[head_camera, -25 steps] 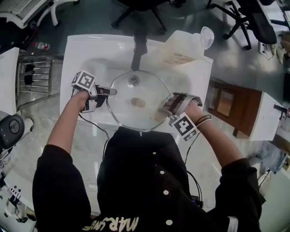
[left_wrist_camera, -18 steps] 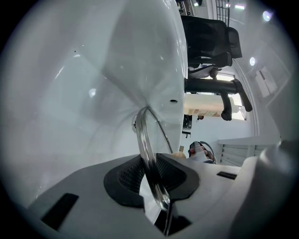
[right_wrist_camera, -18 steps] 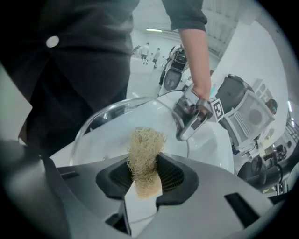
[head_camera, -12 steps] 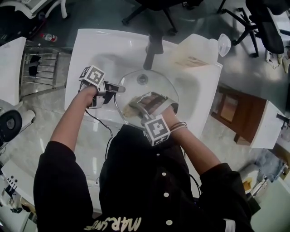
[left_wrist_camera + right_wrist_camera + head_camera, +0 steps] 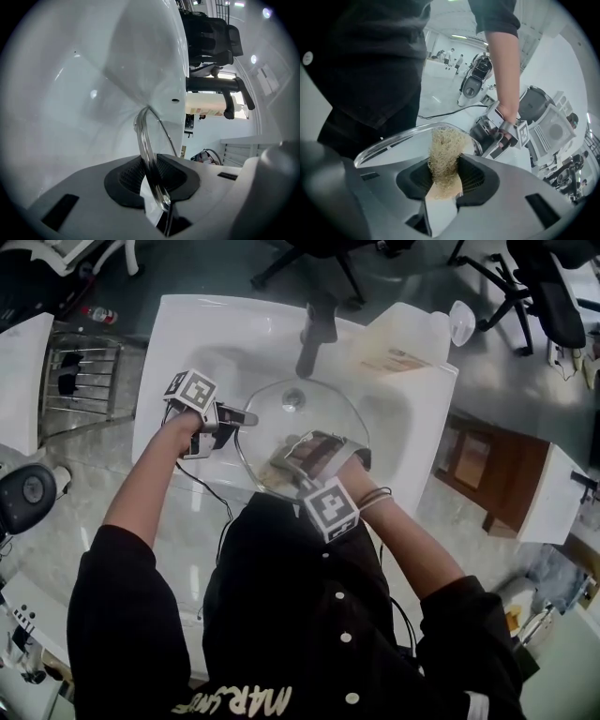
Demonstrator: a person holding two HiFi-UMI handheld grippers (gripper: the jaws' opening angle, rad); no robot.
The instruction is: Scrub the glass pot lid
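The glass pot lid [image 5: 323,418] is located in the basin of the white sink [image 5: 187,329], directly below the dark faucet [image 5: 314,334], with its knob [image 5: 294,397] facing up. The left hand-held gripper [image 5: 246,418] is clenched on the lid's metal rim [image 5: 146,140] at the lid's left edge; the rim runs between both ribbed pads [image 5: 126,176]. The right hand-held gripper [image 5: 281,461] is positioned over the near part of the lid, pointing steeply down. It grasps a tan fibrous scrubbing pad [image 5: 443,154], which protrudes beyond the jaws and touches the glass near the lid's edge. The marker cube [image 5: 192,390] of the left unit sits above the sink's left side; the marker cube [image 5: 330,510] of the right unit is just beside the person's black shirt [image 5: 281,615]
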